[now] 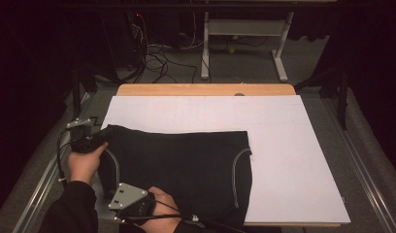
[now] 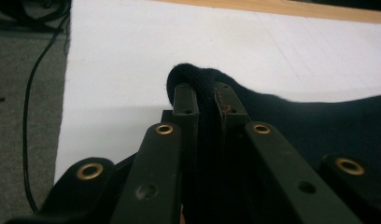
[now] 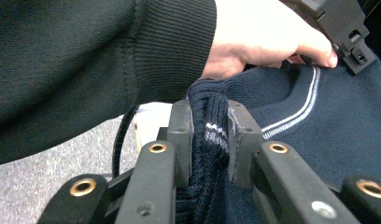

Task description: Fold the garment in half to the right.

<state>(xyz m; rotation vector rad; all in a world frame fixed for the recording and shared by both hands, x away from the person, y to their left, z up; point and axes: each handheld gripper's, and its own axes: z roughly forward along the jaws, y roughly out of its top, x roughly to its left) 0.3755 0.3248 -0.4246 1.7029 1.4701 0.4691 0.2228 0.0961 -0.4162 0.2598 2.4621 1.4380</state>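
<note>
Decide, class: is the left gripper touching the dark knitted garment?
Touching. In the left gripper view, the left gripper has both jaws pressed on a fold of the dark knitted garment, which bulges over their tips.

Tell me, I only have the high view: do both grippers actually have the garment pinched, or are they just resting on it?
Observer: Yes for the left gripper. In its own view a thick fold of the garment sits clamped between its jaws.
Operator: And the right one?
Observer: The right gripper is shut on a bunched knit edge, with a pale stripe caught between the jaws.
Operator: From up here the fabric looks black. Is it?
Observer: In the right gripper view it reads as dark navy knit with a double white stripe along a seam.
</note>
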